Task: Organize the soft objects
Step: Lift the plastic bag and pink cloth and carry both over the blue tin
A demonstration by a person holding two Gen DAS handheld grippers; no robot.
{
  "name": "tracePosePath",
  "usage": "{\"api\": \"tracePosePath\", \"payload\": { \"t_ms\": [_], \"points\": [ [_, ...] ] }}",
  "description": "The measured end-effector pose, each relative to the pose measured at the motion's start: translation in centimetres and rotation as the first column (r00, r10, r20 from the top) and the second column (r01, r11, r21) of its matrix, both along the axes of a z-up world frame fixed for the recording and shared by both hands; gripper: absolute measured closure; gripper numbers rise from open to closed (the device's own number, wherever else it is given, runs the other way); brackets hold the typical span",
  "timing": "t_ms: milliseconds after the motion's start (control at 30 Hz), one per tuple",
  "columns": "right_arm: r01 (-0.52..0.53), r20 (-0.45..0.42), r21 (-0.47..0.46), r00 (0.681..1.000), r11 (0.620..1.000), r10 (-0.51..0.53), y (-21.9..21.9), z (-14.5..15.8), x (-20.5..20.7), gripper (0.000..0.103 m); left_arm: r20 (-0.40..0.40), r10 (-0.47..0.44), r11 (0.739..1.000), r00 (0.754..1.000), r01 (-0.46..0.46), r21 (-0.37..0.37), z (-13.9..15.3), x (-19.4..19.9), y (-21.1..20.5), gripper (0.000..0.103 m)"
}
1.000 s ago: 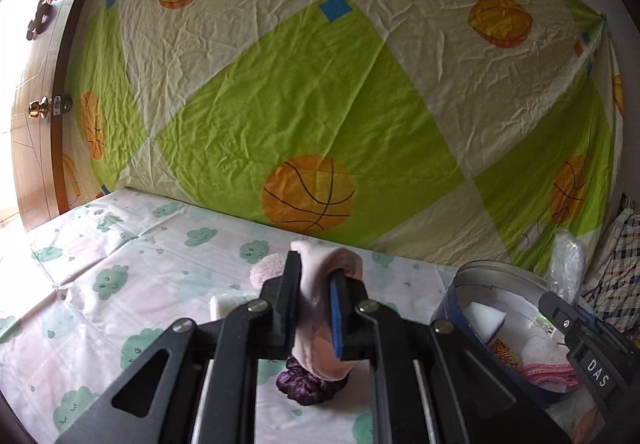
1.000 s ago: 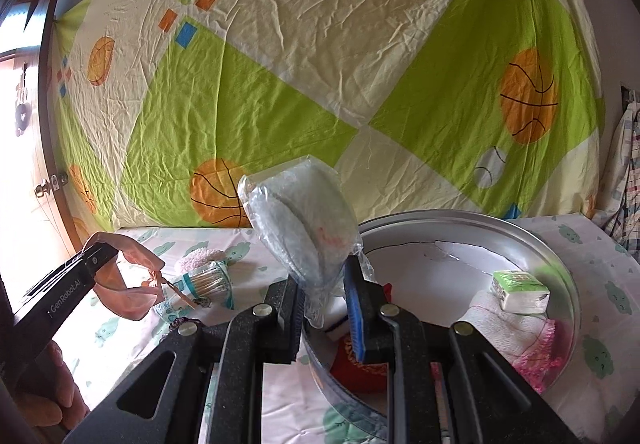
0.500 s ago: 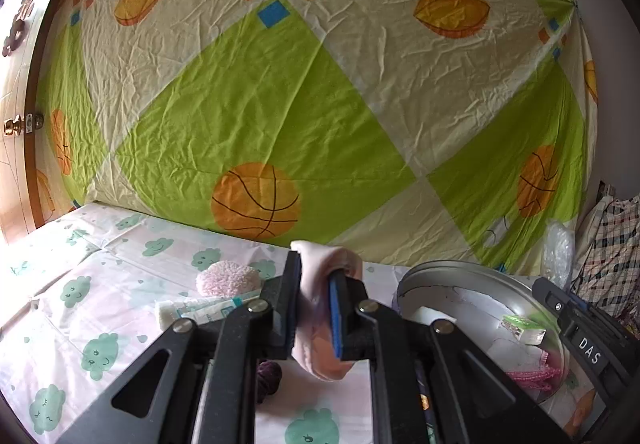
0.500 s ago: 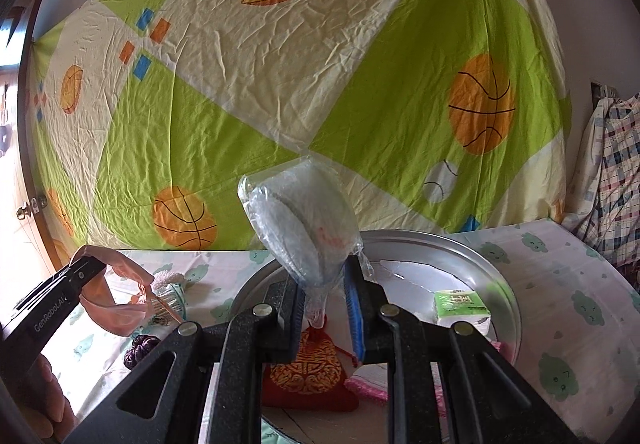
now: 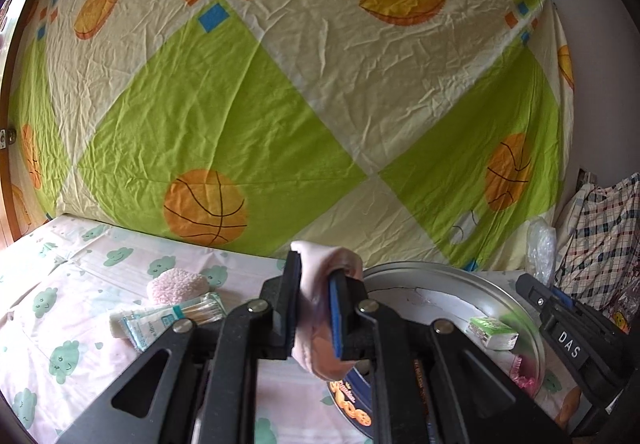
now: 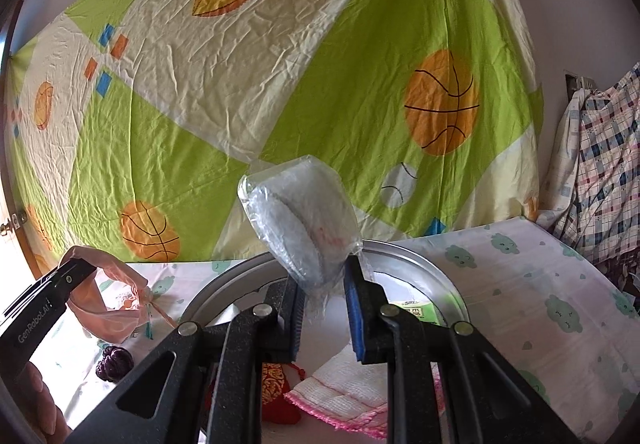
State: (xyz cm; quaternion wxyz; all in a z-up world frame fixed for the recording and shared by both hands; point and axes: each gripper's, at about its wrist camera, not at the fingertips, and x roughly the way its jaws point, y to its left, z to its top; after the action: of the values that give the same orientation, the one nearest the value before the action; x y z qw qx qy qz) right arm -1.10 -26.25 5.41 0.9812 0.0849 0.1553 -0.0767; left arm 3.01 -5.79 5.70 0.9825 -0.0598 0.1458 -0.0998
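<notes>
Left gripper (image 5: 314, 308) clamps a pink pouch (image 5: 320, 324); right gripper (image 6: 326, 308) pinches a clear bag (image 6: 298, 228). Round tin (image 6: 424, 272) at lower centre already holds cloths; puff (image 5: 176, 284) and swabs (image 5: 172, 320) remain outside, lower left.

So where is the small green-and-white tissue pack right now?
The small green-and-white tissue pack lies inside the round metal tin, right of the left gripper in the left wrist view; in the right wrist view it peeks out behind the right gripper.

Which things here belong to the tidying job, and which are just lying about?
Job:
- pink cloth in left hand-held gripper
- clear bag in right hand-held gripper
- round tin
- pink puff
- swab packet

Lying about:
- basketball sheet
- checked clothes
</notes>
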Motion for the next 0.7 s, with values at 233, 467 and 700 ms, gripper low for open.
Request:
{"api": "tracePosePath", "payload": {
  "t_ms": [233, 467, 700],
  "points": [
    [0.035, -0.005, -0.013, 0.999, 0.999, -0.036, -1.7, 0.0, 0.2, 0.082, -0.012, -0.039, 0.999, 0.999, 0.039, -0.021, 0.3, 0.6, -2.0, 0.092],
    [0.092, -0.025, -0.003, 0.995, 0.996, -0.092, -4.1, -0.2, 0.8, 0.082, -0.017, -0.083, 0.996, 0.996, 0.083, -0.013, 0.3, 1.1, -4.9, 0.092],
    [0.141, -0.048, -0.003, 0.989, 0.99, -0.141, -6.0, -0.6, 1.5, 0.082, -0.031, -0.126, 0.992, 0.992, 0.126, 0.008, 0.0, 1.7, -7.8, 0.092]
  ]
}}
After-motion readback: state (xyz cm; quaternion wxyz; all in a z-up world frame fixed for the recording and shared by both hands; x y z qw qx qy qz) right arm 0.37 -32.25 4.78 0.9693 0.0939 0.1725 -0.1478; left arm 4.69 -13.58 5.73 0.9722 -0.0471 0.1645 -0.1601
